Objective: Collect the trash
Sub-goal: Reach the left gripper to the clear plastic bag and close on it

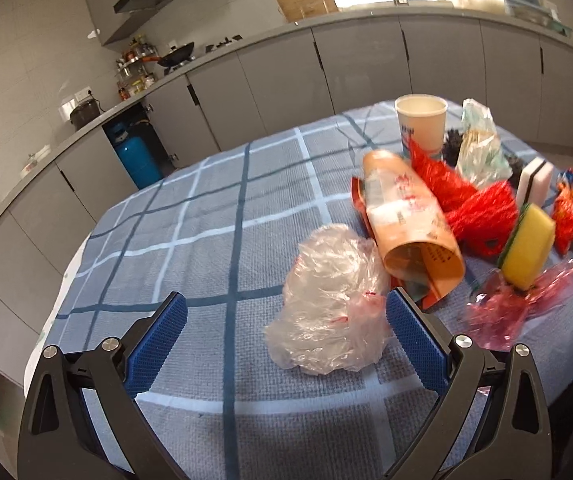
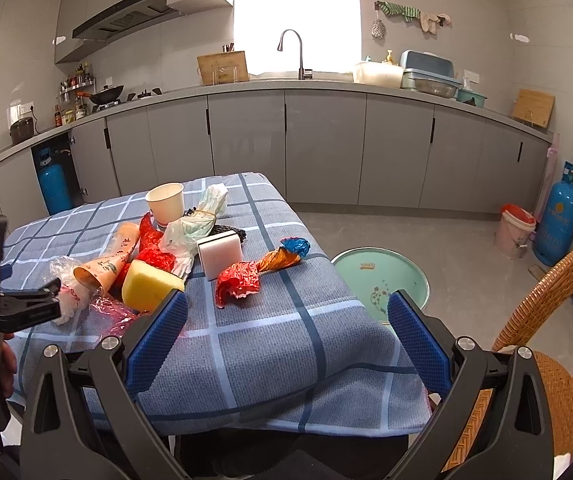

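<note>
Your left gripper hung low over the blue checked tablecloth with its blue-padded fingers spread wide apart and nothing between the pads. The crumpled clear plastic bag lay on the cloth just inside the right finger, seeming to brush it, though contact was hard to judge, and well apart from the left finger. Just beyond the bag lay the orange printed paper cone on its side, its open mouth toward you. To the right of the cone stood the yellow sponge with a green backing, tilted over a pink plastic wrapper; farther back were red crinkled trash, a white paper cup standing upright, and a knotted pale green bag. Your right gripper was also spread wide and empty, held at the near right corner of the table, with the red crumpled wrapper ahead of it and a pale green round basin on the floor beyond the table edge.
</note>
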{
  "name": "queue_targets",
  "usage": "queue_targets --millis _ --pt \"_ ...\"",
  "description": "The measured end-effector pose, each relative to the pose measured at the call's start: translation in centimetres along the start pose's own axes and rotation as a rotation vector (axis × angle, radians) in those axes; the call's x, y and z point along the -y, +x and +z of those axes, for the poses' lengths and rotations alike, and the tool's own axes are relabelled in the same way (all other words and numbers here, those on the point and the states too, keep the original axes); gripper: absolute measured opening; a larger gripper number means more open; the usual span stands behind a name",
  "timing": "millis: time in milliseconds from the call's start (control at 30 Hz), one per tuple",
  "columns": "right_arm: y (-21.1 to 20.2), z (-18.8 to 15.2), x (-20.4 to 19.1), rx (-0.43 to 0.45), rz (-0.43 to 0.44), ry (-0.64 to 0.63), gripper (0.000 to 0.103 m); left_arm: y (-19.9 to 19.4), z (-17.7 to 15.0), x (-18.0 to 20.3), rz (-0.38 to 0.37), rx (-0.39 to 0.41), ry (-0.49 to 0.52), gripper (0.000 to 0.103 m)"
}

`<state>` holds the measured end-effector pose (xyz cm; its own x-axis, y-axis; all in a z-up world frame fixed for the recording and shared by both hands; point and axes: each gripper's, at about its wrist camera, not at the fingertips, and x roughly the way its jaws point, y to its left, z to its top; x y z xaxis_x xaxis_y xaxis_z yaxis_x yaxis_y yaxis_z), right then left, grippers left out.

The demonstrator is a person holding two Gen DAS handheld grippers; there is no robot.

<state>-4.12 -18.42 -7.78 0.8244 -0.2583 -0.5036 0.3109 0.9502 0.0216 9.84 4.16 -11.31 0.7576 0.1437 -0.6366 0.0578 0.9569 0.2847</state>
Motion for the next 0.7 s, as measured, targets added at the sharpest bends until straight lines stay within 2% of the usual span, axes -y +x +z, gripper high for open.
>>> queue_targets --millis 67,100,133,167,200,233,300,533,700 --pt "0.2 -0.1 0.1 -0.006 -0.004 0.000 0.098 0.8 -0.3 0.2 -0.012 -0.018 0.005 0.094" --pt "0.3 -0.1 0.1 -0.009 -0.004 0.000 0.098 0.9 -0.5 0.2 -0.024 -0.021 0.005 0.079" --pt "0.3 -0.2 0.1 -0.010 -0.004 0.001 0.098 0.9 -0.6 0.2 -0.044 -0.025 0.004 0.069" --pt "0.4 -0.2 0.0 -0.011 -0.004 0.000 0.098 0.9 -0.7 0.1 -0.053 -0.030 0.003 0.054" --pt "0.4 -0.2 0.0 -0.012 -0.004 -0.002 0.098 0.8 -0.9 0.0 -0.069 -0.036 0.001 0.044" --pt "0.4 -0.3 -0.1 -0.013 -0.003 -0.004 0.098 0.6 -1.0 -0.2 -0.084 -0.034 -0.004 0.041" --pt "0.5 -0.3 -0.2 -0.012 -0.002 -0.008 0.098 0.2 -1.2 -0.3 -0.090 -0.025 -0.003 0.023" --pt "0.6 -0.4 -0.4 -0.017 -0.003 -0.006 0.098 -2.4 -1.5 -2.4 -0.097 0.021 -0.042 0.016" --pt "1.1 -0.2 -0.2 -0.015 -0.008 -0.002 0.098 -5.1 -0.4 -4.1 -0.055 0.109 -0.062 0.015"
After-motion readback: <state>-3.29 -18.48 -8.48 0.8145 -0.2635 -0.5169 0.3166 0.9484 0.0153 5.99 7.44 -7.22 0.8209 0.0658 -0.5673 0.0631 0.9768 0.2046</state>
